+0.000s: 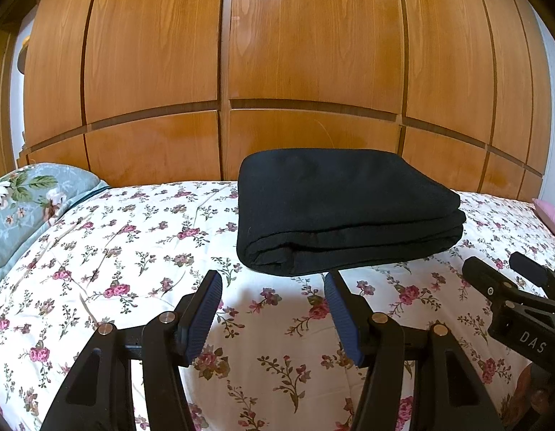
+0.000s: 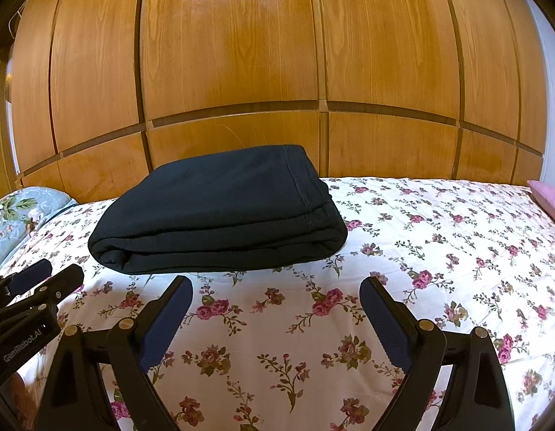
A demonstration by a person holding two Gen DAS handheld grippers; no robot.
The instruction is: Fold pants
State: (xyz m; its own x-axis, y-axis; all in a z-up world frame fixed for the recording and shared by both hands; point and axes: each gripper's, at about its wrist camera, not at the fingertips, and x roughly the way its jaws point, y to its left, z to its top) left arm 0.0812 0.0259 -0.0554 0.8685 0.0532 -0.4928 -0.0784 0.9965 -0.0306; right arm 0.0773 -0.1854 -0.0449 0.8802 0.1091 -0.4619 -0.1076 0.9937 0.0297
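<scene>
Hovering low over the floral bedspread (image 1: 98, 251), the left gripper (image 1: 274, 280) is holding its blue-padded fingers (image 1: 205, 316) spread wide with nothing between them. Off to its right, the right gripper (image 2: 275, 287) is hanging at about the same height, its own fingers (image 2: 385, 319) parted just as widely and likewise gripping nothing; each claw is showing at the edge of the other's view.

Just ahead of both sets of fingertips, the black pants (image 1: 342, 212) are lying folded into a thick, flat bundle on the bedspread, a little right of the left claw's centreline and a little left of the right claw's. The bundle's stacked folded edges are facing the claws, and neither claw is touching it.

Further off to the left, a green flowered pillow (image 1: 22, 201) is resting on the bed. Beyond the pants, wooden wardrobe doors (image 2: 227, 54) are filling the background.
</scene>
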